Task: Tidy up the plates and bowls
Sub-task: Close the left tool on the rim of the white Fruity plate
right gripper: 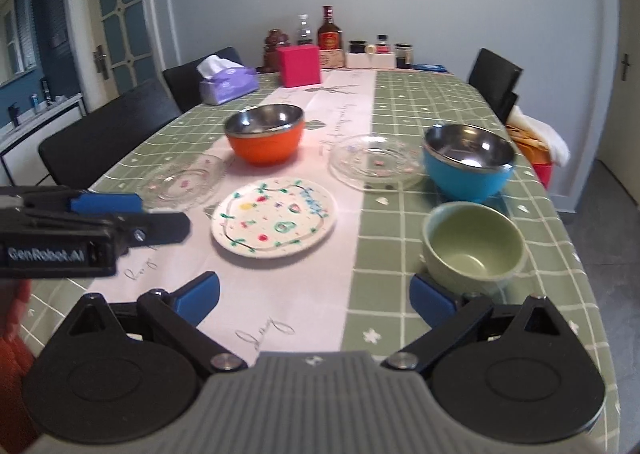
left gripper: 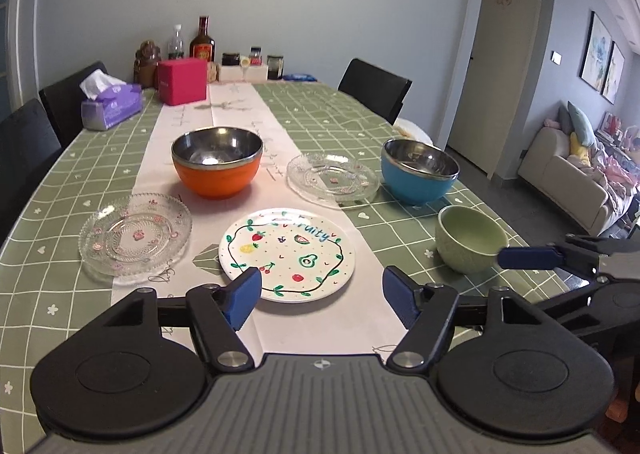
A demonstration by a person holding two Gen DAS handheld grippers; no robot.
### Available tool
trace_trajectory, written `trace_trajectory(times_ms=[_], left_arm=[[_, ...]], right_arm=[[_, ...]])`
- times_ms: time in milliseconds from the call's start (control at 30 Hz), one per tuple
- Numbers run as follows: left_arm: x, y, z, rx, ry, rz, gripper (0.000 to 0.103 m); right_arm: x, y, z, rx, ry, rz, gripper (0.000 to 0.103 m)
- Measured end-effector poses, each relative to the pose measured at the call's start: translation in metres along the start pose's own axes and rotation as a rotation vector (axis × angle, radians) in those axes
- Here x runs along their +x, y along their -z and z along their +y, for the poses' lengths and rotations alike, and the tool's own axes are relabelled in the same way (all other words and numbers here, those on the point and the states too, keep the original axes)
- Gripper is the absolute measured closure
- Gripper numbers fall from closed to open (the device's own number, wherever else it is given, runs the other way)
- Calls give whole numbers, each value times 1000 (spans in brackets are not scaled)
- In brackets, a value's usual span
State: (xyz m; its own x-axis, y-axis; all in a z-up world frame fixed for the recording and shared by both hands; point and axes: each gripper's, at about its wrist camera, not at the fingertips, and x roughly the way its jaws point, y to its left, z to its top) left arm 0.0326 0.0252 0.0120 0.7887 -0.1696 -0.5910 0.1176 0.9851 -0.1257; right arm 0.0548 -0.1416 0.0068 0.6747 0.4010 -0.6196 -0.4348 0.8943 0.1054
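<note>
A white plate (left gripper: 287, 254) painted with fruit lies on the table runner just ahead of my left gripper (left gripper: 322, 296), which is open and holds nothing. Around it stand a glass plate (left gripper: 135, 238) on the left, an orange bowl (left gripper: 217, 161), a second glass plate (left gripper: 333, 177), a blue bowl (left gripper: 419, 171) and a green bowl (left gripper: 470, 238). My right gripper (right gripper: 316, 298) is open and empty, with the green bowl (right gripper: 472, 246) just beyond its right finger and the white plate (right gripper: 274, 217) ahead to the left.
A green checked tablecloth (left gripper: 52, 254) covers the table. At the far end stand a tissue box (left gripper: 112, 108), a pink box (left gripper: 182, 80) and several bottles and jars. Black chairs (left gripper: 374, 88) line both sides. The table's right edge runs close to the green bowl.
</note>
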Motion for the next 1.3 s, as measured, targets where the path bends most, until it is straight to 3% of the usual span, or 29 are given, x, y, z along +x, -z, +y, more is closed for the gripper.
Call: trace_trajectory(times_ms=[100, 233, 367, 467, 667, 800, 1067, 1300], left_arm=[[11, -14, 9, -28, -14, 10, 25], [29, -29, 25, -89, -21, 7, 31], [55, -35, 45, -159, 13, 49, 53], [77, -33, 65, -248, 44, 111, 64], [104, -26, 96, -391, 46, 165, 67], [114, -20, 105, -425, -6, 196, 73], [124, -17, 113, -451, -25, 204, 78], [127, -13, 112, -448, -46, 215, 81]], right_arm=[[18, -19, 2, -17, -8, 25, 17], [46, -44, -2, 14, -29, 63, 31], [79, -61, -9, 60, -26, 105, 43], [103, -68, -22, 145, -38, 140, 52], [141, -75, -46, 303, -35, 215, 64], [157, -73, -54, 364, -54, 262, 64], [181, -67, -63, 386, -35, 320, 64], [181, -64, -65, 389, -48, 318, 65]])
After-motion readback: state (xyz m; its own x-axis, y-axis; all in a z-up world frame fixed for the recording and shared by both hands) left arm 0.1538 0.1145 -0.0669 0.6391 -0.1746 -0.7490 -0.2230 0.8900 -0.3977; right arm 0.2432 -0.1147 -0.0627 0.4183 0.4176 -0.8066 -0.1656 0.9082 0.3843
